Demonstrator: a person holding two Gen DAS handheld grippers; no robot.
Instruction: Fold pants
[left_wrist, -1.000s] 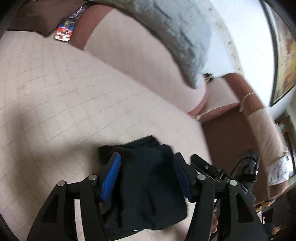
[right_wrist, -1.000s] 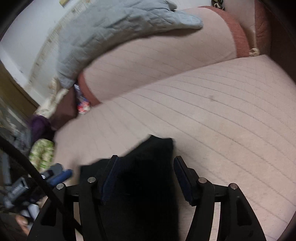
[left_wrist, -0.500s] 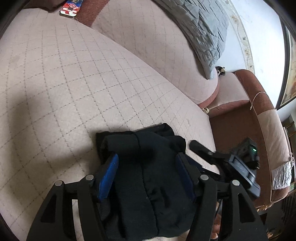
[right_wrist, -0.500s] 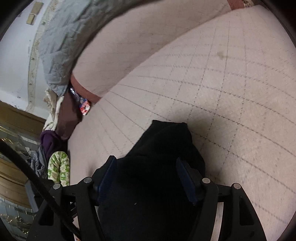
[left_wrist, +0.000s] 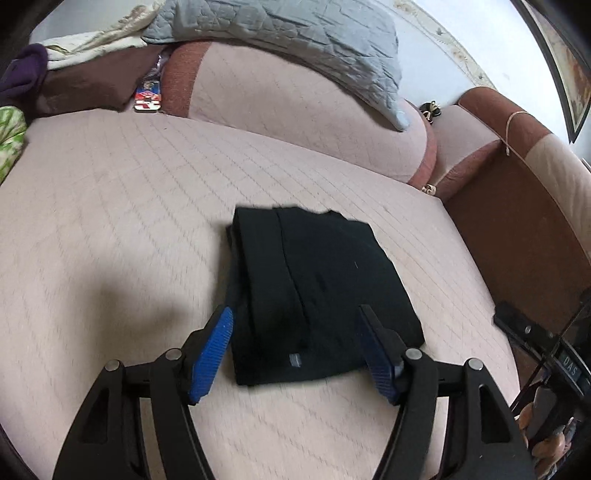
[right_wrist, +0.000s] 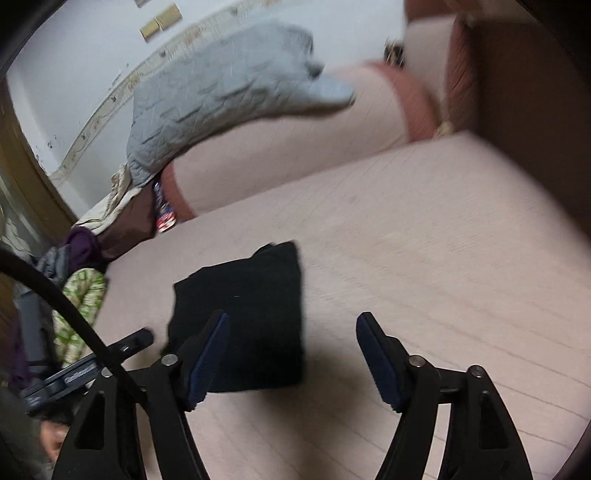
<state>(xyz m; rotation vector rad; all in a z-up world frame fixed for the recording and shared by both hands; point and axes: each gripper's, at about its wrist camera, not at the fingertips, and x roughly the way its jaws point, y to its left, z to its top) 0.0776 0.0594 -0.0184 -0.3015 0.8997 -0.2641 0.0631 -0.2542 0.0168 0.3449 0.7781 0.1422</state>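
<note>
Evidently the folding looks done: black pants (left_wrist: 317, 295) lie as a compact rectangle near the sofa seat's (left_wrist: 110, 221) front edge; left gripper (left_wrist: 295, 347) and right gripper (right_wrist: 291, 354) gape wide, empty, needing only tidying.

1. The left gripper (left_wrist: 295, 350) has a black angular frame with triangular cut-outs, silver pivot screws and ribbed bright-blue pads (left_wrist: 212, 354).
2. The right gripper (right_wrist: 293, 356) matches it, with darker blue pads (right_wrist: 376, 363); a thick black cable (right_wrist: 62, 299) curves past it.
</note>
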